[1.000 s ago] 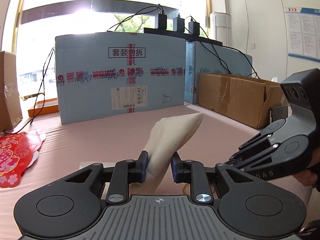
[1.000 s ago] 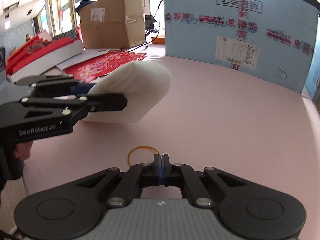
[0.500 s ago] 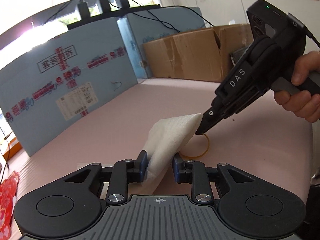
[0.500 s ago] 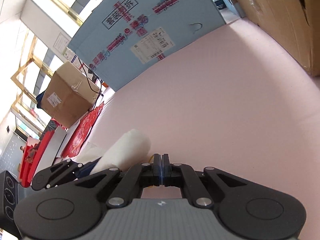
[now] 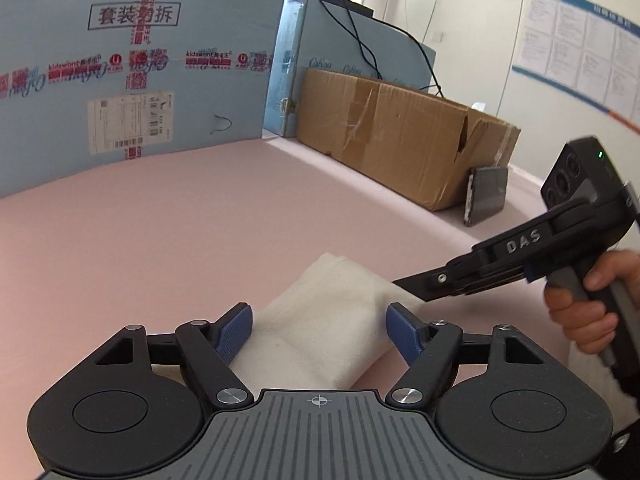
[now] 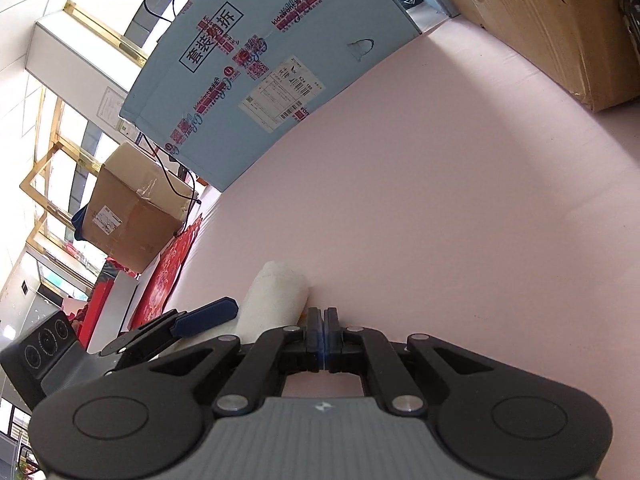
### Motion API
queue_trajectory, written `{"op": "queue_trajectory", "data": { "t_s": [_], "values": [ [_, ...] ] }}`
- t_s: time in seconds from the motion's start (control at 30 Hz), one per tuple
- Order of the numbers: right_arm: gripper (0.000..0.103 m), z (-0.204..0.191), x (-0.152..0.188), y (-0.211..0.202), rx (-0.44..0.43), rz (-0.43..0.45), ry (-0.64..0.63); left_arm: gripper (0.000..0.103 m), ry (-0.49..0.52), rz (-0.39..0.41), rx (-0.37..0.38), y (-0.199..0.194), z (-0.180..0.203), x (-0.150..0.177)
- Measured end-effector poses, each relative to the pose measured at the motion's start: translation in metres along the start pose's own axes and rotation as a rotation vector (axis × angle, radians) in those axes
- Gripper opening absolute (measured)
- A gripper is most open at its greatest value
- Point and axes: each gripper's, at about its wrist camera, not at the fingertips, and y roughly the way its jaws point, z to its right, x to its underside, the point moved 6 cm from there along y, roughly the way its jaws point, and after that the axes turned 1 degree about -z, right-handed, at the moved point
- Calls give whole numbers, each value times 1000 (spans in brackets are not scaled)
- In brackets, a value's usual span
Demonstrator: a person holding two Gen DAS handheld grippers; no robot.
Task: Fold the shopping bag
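Pink tabletop point(image 5: 160, 240): bag point(image 5: 320, 332) between left hand-held gripper point(image 5: 320, 330) fingers.

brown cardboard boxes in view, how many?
2. One brown box sits on the pink table's right side beside the blue box; another stands at the far left end. More may be hidden.

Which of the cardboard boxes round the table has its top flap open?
The low brown box at the table's right edge, beside the tall blue box. Its flap stands ajar above a torn corner; the brown box on the far left is taped shut.
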Motion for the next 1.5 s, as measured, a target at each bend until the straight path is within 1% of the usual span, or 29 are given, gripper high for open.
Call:
{"op": "queue_trajectory", "data": {
  "t_s": [0.07,0.1,0.2,0.33,0.43,0.5,0.63,0.77,0.8,0.87,0.97,1.07,1.17,1.2,1.23,1.33,1.43,1.47,1.5],
  "values": [
    [0,1,3,-3,-7,-5,5,76,64,-1,-50,1,8,0],
    [0,2,4,-4,-10,-8,8,76,79,1,-64,1,10,-1],
    [0,2,5,-8,-26,-8,29,75,59,13,-56,2,7,-4],
    [0,4,4,-11,-27,6,48,75,31,29,-46,3,3,-9],
    [0,4,6,-12,-34,1,61,75,11,41,-39,4,0,-12],
    [0,5,9,-12,-39,-6,68,75,16,36,-48,6,2,-13],
    [0,8,15,-14,-67,-28,110,76,75,20,-103,9,10,-11],
    [0,14,16,-16,-134,-33,203,76,166,20,-157,10,23,-10],
    [0,15,16,-15,-132,-35,210,76,178,22,-164,9,25,-9],
    [0,18,16,-14,-136,-31,238,76,176,23,-163,9,24,-9],
    [0,22,15,-13,-187,-25,300,76,171,18,-159,9,23,-10],
    [1,23,13,-8,-204,-20,330,76,194,8,-162,11,26,-10],
    [1,24,13,-3,-259,-20,390,76,193,-5,-145,14,27,-9],
    [2,23,13,0,-291,-27,409,76,189,-7,-140,15,26,-8],
    [2,23,14,2,-300,-33,412,76,184,-10,-135,15,26,-8],
    [3,24,12,6,-279,-19,424,76,171,-13,-124,15,24,-7],
    [8,24,8,-5,-218,9,363,77,169,-15,-128,16,24,-7],
    [10,23,6,-11,-169,12,315,78,170,-18,-131,16,24,-7],
    [15,21,4,-16,-91,-1,236,78,176,-20,-137,15,23,-7]
  ]
}}
